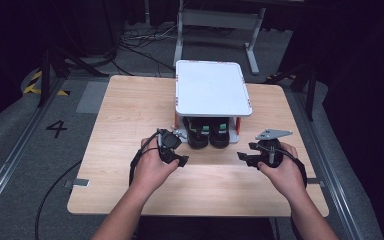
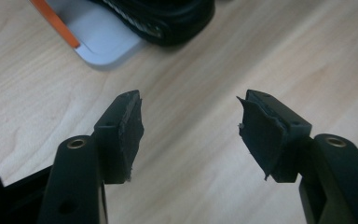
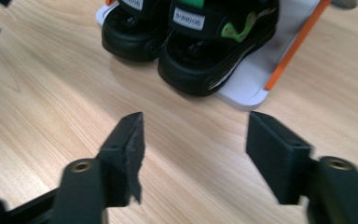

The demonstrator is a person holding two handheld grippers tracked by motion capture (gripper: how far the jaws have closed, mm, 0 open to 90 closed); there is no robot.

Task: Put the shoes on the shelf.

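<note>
Both grippers, left gripper (image 1: 172,150) and right gripper (image 1: 260,152), hovered wide open and empty near the table's (image 1: 130,115) front edge. Left gripper view: rack (image 2: 105,39) corner ahead. Right gripper view: shoes (image 3: 186,39) sat on the rack's bottom shelf; a careless pull could snag an orange post (image 3: 298,44).

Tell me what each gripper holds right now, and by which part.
Nothing is held. The left gripper and right gripper are both open over bare table, short of the black shoes on the rack's lower shelf.
</note>
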